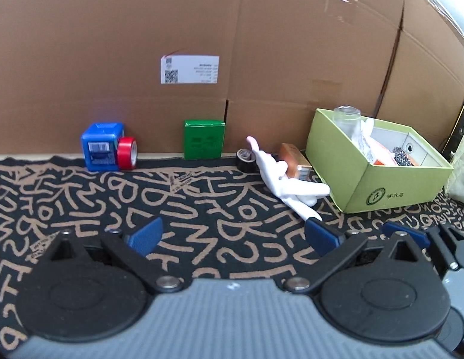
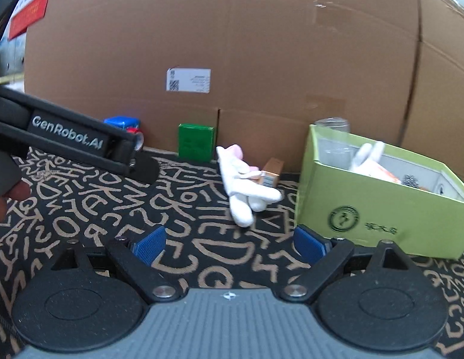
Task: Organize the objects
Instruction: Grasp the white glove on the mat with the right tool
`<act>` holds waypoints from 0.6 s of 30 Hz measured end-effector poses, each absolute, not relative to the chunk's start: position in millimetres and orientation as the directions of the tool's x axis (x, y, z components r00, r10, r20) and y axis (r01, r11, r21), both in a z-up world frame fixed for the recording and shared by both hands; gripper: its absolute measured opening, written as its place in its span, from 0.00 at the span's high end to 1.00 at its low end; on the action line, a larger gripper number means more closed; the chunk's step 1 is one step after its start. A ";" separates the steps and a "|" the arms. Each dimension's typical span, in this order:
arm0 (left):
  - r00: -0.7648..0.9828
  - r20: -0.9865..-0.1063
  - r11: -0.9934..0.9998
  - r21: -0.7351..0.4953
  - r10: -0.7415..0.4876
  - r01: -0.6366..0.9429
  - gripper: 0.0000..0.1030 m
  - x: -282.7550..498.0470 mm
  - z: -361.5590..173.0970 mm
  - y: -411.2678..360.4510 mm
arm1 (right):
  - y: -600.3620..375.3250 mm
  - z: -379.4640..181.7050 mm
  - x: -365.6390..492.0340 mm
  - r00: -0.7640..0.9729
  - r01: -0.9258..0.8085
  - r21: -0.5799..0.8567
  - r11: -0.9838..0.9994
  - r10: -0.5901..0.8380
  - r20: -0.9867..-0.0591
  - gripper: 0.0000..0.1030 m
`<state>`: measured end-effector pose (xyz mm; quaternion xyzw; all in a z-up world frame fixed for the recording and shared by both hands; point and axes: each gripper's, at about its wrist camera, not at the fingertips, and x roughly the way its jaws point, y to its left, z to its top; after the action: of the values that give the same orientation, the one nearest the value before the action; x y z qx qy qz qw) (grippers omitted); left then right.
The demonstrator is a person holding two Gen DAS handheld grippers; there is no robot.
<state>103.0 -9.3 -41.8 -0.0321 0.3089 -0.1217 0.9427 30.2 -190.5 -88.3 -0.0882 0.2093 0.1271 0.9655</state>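
Observation:
A light green box stands at the right on the patterned cloth and holds a glass jar and several small items; it also shows in the right wrist view. A white plush toy lies left of the box, partly over an orange carton. A black tape roll, a green box, a blue cube and a red tape roll stand along the cardboard wall. My left gripper is open and empty. My right gripper is open and empty.
A tall cardboard wall closes the back. The left gripper's body crosses the left of the right wrist view. The right gripper's fingers show at the right edge of the left wrist view. A pale bag stands right of the box.

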 end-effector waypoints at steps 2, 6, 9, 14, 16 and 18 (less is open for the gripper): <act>0.775 -0.577 0.966 -0.151 -0.257 0.209 0.00 111.0 -43.3 -6.1 | -184.6 -86.2 41.3 0.880 -0.269 -0.113 0.956 0.197 -0.432 0.12; 0.781 -0.567 0.965 -0.152 -0.263 0.214 0.00 121.0 -45.0 0.8 | -174.4 -84.0 73.7 0.882 -0.239 -0.120 0.964 0.163 -0.442 0.16; 0.784 -0.567 0.967 -0.151 -0.254 0.204 0.00 128.5 -48.0 9.9 | -164.6 -86.7 102.4 0.872 -0.223 -0.143 0.964 0.131 -0.472 0.22; 0.774 -0.574 0.963 -0.173 -0.268 0.205 0.00 139.3 -52.8 24.1 | -158.7 -98.4 144.0 0.850 -0.157 -0.193 0.969 0.033 -0.525 0.33; 0.770 -0.580 0.964 -0.173 -0.266 0.203 0.00 144.6 -53.7 25.7 | -162.0 -103.0 147.7 0.837 -0.165 -0.173 0.971 0.045 -0.546 0.59; 0.772 -0.576 0.963 -0.170 -0.268 0.208 0.00 150.6 -53.7 24.0 | -171.1 -101.1 139.2 0.825 -0.190 -0.096 0.977 0.106 -0.555 0.78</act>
<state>150.6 24.0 -53.7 -0.0482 0.3126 -0.1267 0.9402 139.2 -171.1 -101.1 -0.0735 0.2855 0.0777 0.9524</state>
